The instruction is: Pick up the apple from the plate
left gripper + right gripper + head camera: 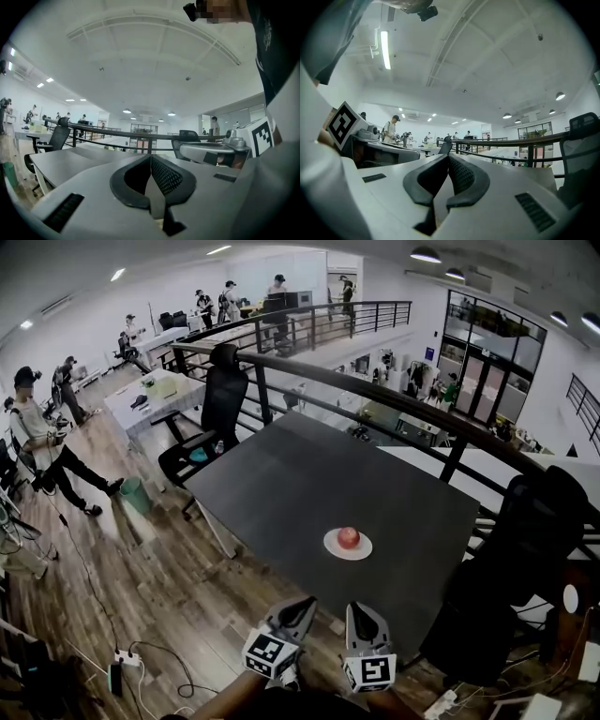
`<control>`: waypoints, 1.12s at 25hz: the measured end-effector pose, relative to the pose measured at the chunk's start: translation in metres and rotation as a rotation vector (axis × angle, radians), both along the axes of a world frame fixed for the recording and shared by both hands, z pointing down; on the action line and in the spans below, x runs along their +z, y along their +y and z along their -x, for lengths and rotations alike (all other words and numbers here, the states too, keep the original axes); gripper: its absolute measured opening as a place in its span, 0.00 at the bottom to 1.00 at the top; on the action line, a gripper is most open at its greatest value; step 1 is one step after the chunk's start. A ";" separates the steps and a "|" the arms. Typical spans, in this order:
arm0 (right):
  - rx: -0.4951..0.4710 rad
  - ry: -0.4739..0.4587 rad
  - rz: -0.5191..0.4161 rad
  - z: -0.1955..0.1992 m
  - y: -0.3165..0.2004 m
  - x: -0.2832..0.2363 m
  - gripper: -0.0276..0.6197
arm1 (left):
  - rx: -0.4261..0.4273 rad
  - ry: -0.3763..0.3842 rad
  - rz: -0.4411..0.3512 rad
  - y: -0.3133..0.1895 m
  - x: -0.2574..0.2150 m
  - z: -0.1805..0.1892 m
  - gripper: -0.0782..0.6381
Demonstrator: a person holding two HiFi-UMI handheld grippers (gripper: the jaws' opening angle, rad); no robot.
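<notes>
Head view shows red apple point(349, 537) on white plate point(331, 549) (dark table point(300, 474)); left gripper point(303, 607) and right gripper point(362, 611) jaws pressed together, empty.

Red apple point(349, 537); white plate point(331, 546); matt black table point(309, 474); brown plank-grained floor point(178, 587); grey left gripper point(304, 604) and right gripper point(360, 609), cubes with black-and-white square markers.

Matt dark table point(309, 484), wood-plank floor point(178, 587)

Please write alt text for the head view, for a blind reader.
A red apple sits on a white plate on a dark table. Below it, the left gripper and right gripper, both shut, point toward the table.
</notes>
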State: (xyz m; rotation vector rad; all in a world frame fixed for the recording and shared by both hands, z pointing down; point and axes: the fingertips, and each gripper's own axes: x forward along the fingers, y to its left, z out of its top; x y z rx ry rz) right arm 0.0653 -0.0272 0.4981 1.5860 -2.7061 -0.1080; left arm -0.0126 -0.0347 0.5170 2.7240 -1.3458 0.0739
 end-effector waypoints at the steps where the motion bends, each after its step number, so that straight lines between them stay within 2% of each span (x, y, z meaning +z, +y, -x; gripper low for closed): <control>1: 0.004 0.000 0.002 0.005 -0.008 0.001 0.08 | 0.003 -0.002 0.002 -0.008 0.001 0.005 0.14; 9: 0.049 0.020 0.007 0.042 -0.064 0.008 0.08 | 0.011 0.002 -0.001 -0.063 0.004 0.048 0.14; 16: 0.080 0.034 -0.003 0.070 -0.088 0.012 0.08 | 0.076 0.019 0.011 -0.092 0.007 0.066 0.14; 21: 0.120 0.029 0.013 0.070 -0.098 0.018 0.08 | 0.136 -0.018 -0.014 -0.107 0.014 0.066 0.14; 25: 0.119 0.032 0.015 0.065 -0.107 0.019 0.08 | 0.114 -0.052 -0.020 -0.123 0.019 0.069 0.14; 28: 0.118 0.039 0.020 0.057 -0.119 0.023 0.08 | 0.093 -0.036 -0.002 -0.138 0.024 0.067 0.14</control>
